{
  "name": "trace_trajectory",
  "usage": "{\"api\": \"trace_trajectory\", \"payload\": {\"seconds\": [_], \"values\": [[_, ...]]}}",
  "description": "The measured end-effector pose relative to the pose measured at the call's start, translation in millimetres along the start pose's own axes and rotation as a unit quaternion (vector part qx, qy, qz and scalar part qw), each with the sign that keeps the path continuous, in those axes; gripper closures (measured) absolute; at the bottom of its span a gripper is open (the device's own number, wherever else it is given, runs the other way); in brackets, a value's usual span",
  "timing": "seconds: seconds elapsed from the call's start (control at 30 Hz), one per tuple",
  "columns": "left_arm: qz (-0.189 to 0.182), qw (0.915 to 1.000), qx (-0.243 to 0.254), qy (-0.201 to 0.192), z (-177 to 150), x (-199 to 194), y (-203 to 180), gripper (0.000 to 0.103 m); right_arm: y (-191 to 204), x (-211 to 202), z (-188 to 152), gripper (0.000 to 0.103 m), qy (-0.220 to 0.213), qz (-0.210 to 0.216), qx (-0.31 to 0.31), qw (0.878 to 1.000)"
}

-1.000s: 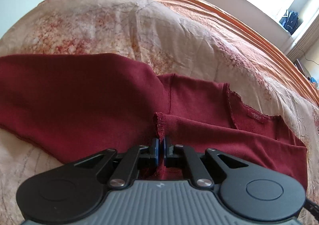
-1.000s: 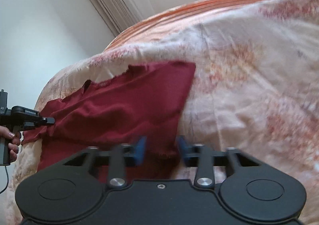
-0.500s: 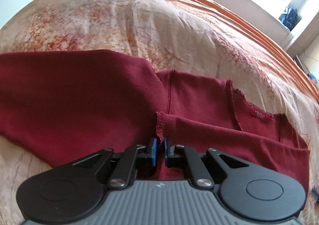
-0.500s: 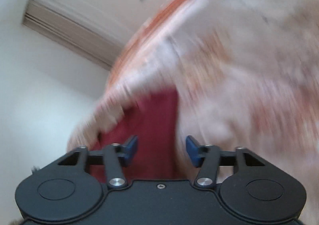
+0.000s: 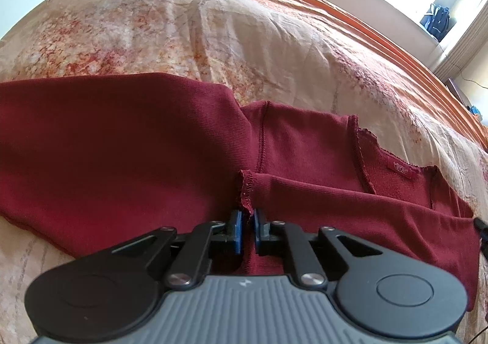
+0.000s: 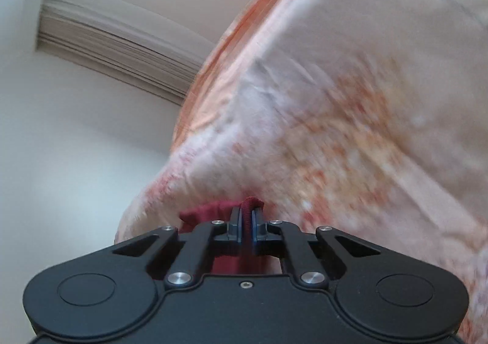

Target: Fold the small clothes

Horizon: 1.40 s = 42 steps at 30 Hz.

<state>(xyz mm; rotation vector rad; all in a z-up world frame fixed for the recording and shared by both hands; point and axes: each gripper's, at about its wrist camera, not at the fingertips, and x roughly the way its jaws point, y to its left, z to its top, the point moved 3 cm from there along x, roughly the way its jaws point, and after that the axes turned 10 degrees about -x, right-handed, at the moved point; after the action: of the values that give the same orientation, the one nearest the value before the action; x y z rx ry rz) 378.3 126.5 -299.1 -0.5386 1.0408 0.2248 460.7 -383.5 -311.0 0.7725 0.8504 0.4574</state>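
Observation:
A dark red long-sleeved top (image 5: 122,145) lies spread on the bed, its neck label (image 5: 401,169) to the right. My left gripper (image 5: 248,215) pinches the stitched sleeve cuff (image 5: 245,188), which lies folded across the body of the top. Its jaws are opening slightly, with the cuff still between the pads. In the blurred right wrist view, my right gripper (image 6: 247,212) is closing tight on a bunched fold of the red top (image 6: 207,212), which pokes up between the blue pads. The remainder of the garment is hidden below that gripper.
A cream bedspread (image 5: 213,38) with a rust pattern covers the bed (image 6: 366,99), and an orange blanket (image 5: 335,23) runs along its far side. A blue backpack (image 5: 436,20) sits by the window. Pleated curtains (image 6: 122,48) and a white wall stand beyond the bed's edge.
My right gripper opened, rolled and swung along the bed, then shut on a fold of the red top. The left gripper stayed put, its pads parting a little around the cuff.

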Motion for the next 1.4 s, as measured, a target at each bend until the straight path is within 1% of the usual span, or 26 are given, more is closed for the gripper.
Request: {"api": "trace_trajectory", "payload": {"seconds": [0.07, 0.1, 0.17, 0.2, 0.23, 0.27, 0.33, 0.4, 0.47, 0.5, 0.53, 0.57, 0.6, 0.63, 0.67, 0.7, 0.77, 0.8, 0.83, 0.9, 0.93, 0.97, 1.03, 1.17, 1.3, 1.4], "values": [[0.0, 1.0, 0.001, -0.002, -1, 0, 0, 0.093, 7, -4, 5, 0.098, -0.02, -0.038, -0.032, 0.999], [0.0, 1.0, 0.002, -0.002, -1, 1, 0, 0.093, 8, -3, 5, 0.098, -0.017, -0.057, -0.047, 0.997], [0.006, 0.9999, 0.008, -0.003, -3, 3, -1, 0.092, 11, 8, -5, 0.097, 0.015, -0.102, -0.096, 0.99], [0.01, 0.9999, 0.012, -0.003, -4, 4, -2, 0.092, 10, 14, -7, 0.092, 0.025, -0.107, -0.097, 0.989], [0.012, 0.9998, 0.016, -0.003, -4, 5, -3, 0.092, 8, 13, -8, 0.087, 0.021, -0.107, -0.083, 0.991], [0.015, 0.9997, 0.02, -0.004, -3, 5, -4, 0.092, 10, 6, -6, 0.083, 0.0, -0.104, -0.067, 0.992], [0.026, 0.9991, 0.031, -0.016, 0, -3, -6, 0.088, 21, -17, -3, 0.066, -0.049, -0.096, -0.066, 0.992], [0.023, 0.997, 0.05, -0.055, 1, -20, -12, 0.086, 39, -31, -7, 0.062, -0.056, -0.073, -0.092, 0.991], [-0.003, 0.995, 0.063, -0.078, -1, -33, -18, 0.086, 58, -36, -21, 0.062, -0.038, -0.033, -0.118, 0.992], [-0.028, 0.9944, 0.062, -0.08, -3, -36, -21, 0.086, 64, -40, -28, 0.06, -0.027, -0.013, -0.125, 0.992], [-0.054, 0.9944, 0.06, -0.068, -5, -34, -25, 0.085, 68, -38, -39, 0.058, -0.012, 0.006, -0.126, 0.992], [-0.069, 0.9949, 0.059, -0.045, -9, -27, -28, 0.084, 71, -34, -51, 0.058, 0.01, 0.02, -0.126, 0.992], [-0.068, 0.9954, 0.062, -0.028, -12, -20, -30, 0.083, 70, -29, -64, 0.058, 0.035, 0.021, -0.128, 0.991], [-0.053, 0.9963, 0.067, -0.01, -16, -10, -30, 0.081, 68, -24, -73, 0.058, 0.055, 0.012, -0.13, 0.99], [-0.027, 0.9972, 0.07, 0.002, -19, 0, -26, 0.082, 64, -19, -84, 0.058, 0.079, -0.004, -0.131, 0.988], [-0.014, 0.9978, 0.065, 0.001, -22, 4, -22, 0.083, 60, -18, -92, 0.059, 0.091, -0.015, -0.132, 0.987], [-0.021, 0.9989, 0.041, -0.005, -24, -2, -17, 0.083, 65, -28, -98, 0.053, 0.075, -0.003, -0.131, 0.988], [-0.022, 0.999, 0.038, -0.007, -26, -8, -16, 0.082, 69, -34, -100, 0.043, 0.07, 0.003, -0.132, 0.989], [-0.019, 0.999, 0.041, -0.007, -29, -15, -15, 0.078, 72, -43, -105, 0.038, 0.069, -0.001, -0.137, 0.988], [-0.015, 0.9991, 0.038, 0.0, -39, -30, -11, 0.067, 80, -49, -111, 0.038, 0.074, -0.015, -0.151, 0.986], [-0.015, 0.9994, 0.03, 0.006, -45, -40, -9, 0.054, 85, -55, -116, 0.038, 0.077, -0.013, -0.154, 0.985], [-0.013, 0.9997, 0.019, 0.011, -53, -53, -7, 0.048, 91, -62, -120, 0.038, 0.077, -0.011, -0.155, 0.985], [-0.011, 0.9998, 0.0, 0.014, -70, -83, 2, 0.031, 100, -71, -129, 0.029, 0.079, -0.01, -0.155, 0.985], [-0.009, 0.9985, -0.048, 0.022, -107, -148, 29, 0.019, 130, -95, -140, 0.025, 0.087, -0.003, -0.157, 0.984], [-0.002, 0.9965, -0.082, 0.017, -133, -199, 62, 0.014, 164, -105, -147, 0.023, 0.101, 0.014, -0.175, 0.979], [-0.01, 0.9927, -0.12, 0.005, -136, -225, 93, 0.012, 190, -109, -150, 0.023, 0.111, 0.023, -0.192, 0.975]]}}
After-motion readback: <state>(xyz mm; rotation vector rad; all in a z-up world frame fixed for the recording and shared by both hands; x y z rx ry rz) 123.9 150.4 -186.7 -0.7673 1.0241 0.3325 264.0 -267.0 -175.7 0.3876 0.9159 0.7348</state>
